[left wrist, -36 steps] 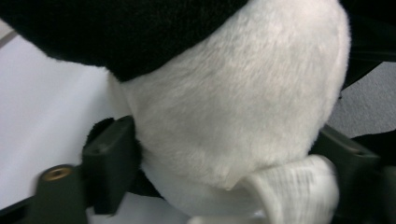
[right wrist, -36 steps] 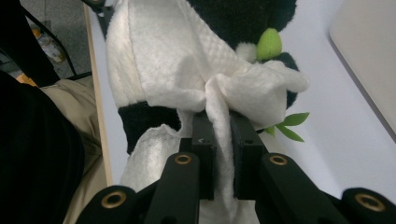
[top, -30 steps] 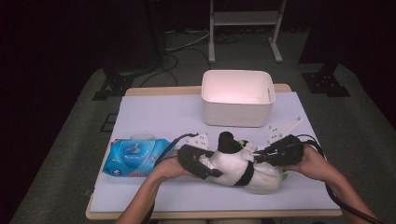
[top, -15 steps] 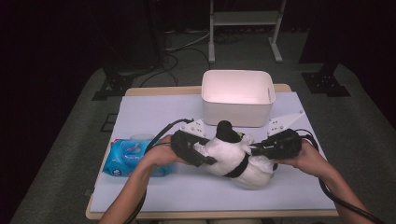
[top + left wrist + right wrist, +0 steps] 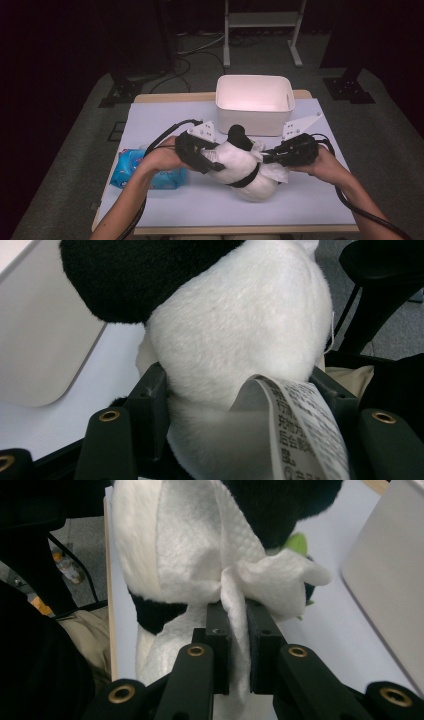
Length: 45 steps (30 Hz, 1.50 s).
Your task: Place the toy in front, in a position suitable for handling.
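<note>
**Panda toy held steady while a wipe is pressed to its fur**

High view: a person's forearms reach in over a pale table. Between the hands, near the front middle, lies a black-and-white plush panda. The left gripper clasps the toy from its left side; the right gripper meets it from the right with a white wipe at its tip. Just behind the toy stands an empty white bin. A blue pack of wet wipes lies by the left forearm, close enough to draw from.

Left gripper view: the two black jaws stand apart with the panda's white body squeezed between them, so this gripper is grasping the toy, probably to stop it rolling while it is wiped. A printed care label curls over the fur in the foreground. A corner of the bin is at upper left.

Right gripper view: the jaws are clenched on a gathered fold of the wipe, whose loose part is spread flat against the panda, seemingly to clean the fur
</note>
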Each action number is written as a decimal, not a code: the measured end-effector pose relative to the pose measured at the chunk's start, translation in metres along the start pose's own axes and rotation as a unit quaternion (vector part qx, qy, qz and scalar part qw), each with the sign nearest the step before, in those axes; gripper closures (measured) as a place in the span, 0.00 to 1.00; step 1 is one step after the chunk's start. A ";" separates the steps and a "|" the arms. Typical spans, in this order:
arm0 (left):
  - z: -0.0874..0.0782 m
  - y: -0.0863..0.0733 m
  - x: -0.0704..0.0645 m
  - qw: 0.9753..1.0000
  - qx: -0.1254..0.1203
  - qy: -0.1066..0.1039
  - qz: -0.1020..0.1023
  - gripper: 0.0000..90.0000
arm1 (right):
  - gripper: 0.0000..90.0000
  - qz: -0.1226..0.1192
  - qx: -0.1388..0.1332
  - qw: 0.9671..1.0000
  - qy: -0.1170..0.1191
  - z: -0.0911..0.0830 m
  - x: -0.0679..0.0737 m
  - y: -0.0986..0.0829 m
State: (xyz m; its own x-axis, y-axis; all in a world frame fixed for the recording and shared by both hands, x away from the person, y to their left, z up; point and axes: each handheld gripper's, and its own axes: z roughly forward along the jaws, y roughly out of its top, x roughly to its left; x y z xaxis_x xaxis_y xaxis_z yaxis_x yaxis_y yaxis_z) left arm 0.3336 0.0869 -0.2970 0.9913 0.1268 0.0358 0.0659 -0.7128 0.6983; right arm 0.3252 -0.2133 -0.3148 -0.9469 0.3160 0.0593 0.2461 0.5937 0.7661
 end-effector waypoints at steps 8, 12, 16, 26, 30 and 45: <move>0.006 0.008 -0.003 1.000 0.001 -0.002 0.007 0.42 | 0.91 -0.018 0.004 1.000 -0.017 -0.012 0.002 0.016; 0.011 0.016 -0.006 1.000 0.005 -0.004 0.017 0.41 | 0.91 -0.029 -0.001 0.999 -0.024 -0.020 0.005 0.026; 0.013 0.021 -0.007 1.000 0.006 -0.003 0.020 0.41 | 0.91 -0.043 -0.001 0.999 -0.028 -0.024 0.008 0.038; 0.024 0.040 -0.015 0.999 -0.002 -0.006 0.035 0.41 | 0.91 -0.076 0.022 0.997 -0.023 -0.023 0.017 0.062; 0.026 0.039 -0.014 0.999 -0.003 -0.007 0.033 0.39 | 0.91 -0.071 0.024 0.997 -0.023 -0.022 0.015 0.057; 0.020 0.030 -0.012 0.999 -0.033 0.002 0.006 0.24 | 0.91 -0.060 0.041 0.997 -0.041 -0.029 0.014 0.036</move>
State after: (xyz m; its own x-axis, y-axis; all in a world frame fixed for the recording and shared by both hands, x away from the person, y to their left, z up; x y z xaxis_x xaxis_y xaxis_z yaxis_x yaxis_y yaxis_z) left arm 0.3262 0.0504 -0.2903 0.9916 0.1212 0.0461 0.0470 -0.6672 0.7434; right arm 0.3151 -0.2095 -0.2677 -0.9513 0.2967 -0.0840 0.1519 0.6878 0.7098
